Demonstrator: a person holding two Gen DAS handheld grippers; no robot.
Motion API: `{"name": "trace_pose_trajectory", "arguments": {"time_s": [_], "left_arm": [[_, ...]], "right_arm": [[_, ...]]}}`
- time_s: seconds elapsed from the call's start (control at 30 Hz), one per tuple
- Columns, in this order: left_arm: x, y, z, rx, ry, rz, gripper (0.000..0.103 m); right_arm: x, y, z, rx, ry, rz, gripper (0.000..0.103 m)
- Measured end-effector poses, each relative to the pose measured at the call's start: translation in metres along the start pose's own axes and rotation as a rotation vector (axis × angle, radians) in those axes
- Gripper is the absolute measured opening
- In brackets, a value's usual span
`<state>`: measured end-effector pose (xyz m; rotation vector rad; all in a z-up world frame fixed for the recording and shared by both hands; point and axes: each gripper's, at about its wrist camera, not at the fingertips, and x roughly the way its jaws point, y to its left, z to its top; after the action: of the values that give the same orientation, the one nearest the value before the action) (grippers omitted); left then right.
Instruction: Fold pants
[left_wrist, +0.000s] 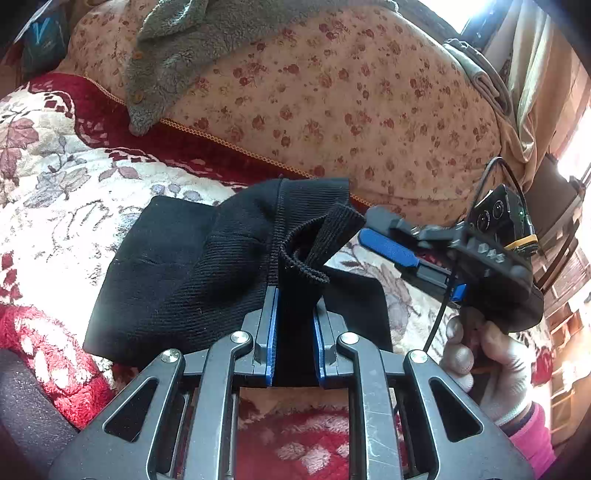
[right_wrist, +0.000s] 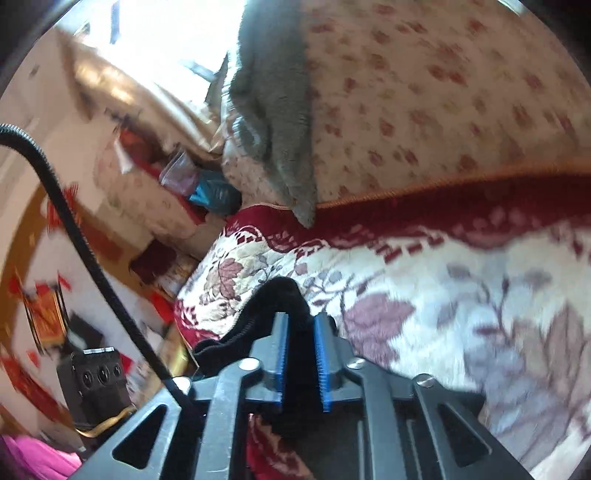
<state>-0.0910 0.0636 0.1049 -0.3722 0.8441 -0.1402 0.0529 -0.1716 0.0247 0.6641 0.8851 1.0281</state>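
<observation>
Writing first: I can't read any in either view. A blue packet (left_wrist: 40, 38) w/ a pale V-like mark sits at the far corner of the bed in the left wrist view, too small to make out; red wall hangings in the right wrist view are motion-blurred. No containers I can pick out w/ certainty.

Black ribbed knit pants (left_wrist: 192, 266) lie on the cream-and-red floral plush blanket (left_wrist: 74, 192), partly folded, w/ a ribbed cuff edge curling up near the middle. My left gripper (left_wrist: 294, 295) has its blue-padded jaws narrow and clamped on a bunch of that black fabric, which fills the gap between the pads.

My right gripper (left_wrist: 384, 236) shows in the left wrist view off to the right, held by a white-gloved hand (left_wrist: 491, 365) w/ a pink sleeve; one blue pad is visible, tip just beside the raised cuff. In its own view the right gripper (right_wrist: 301, 321) has jaws parted a bit, black pants fabric (right_wrist: 273, 299) between them. Whether the pads still press it I can't tell, the frame is blurred; prob. loose.

Behind, a beige rose-print quilt (left_wrist: 351, 103) is piled up, w/ a grey fleece buttoned garment (left_wrist: 166, 62) draped over it.
</observation>
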Motion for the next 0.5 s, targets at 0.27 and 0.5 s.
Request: {"name": "trace_pose_trajectory", "arguments": {"time_s": [0.27, 0.5], "left_arm": [[0.005, 0.0, -0.01, 0.012, 0.013, 0.013, 0.015], [0.005, 0.002, -0.013, 0.01, 0.03, 0.024, 0.015]], "right_arm": [[0.015, 0.004, 0.009, 0.15, 0.022, 0.098, 0.072], [0.075, 0.016, 0.005, 0.11, 0.198, 0.051, 0.032]]}}
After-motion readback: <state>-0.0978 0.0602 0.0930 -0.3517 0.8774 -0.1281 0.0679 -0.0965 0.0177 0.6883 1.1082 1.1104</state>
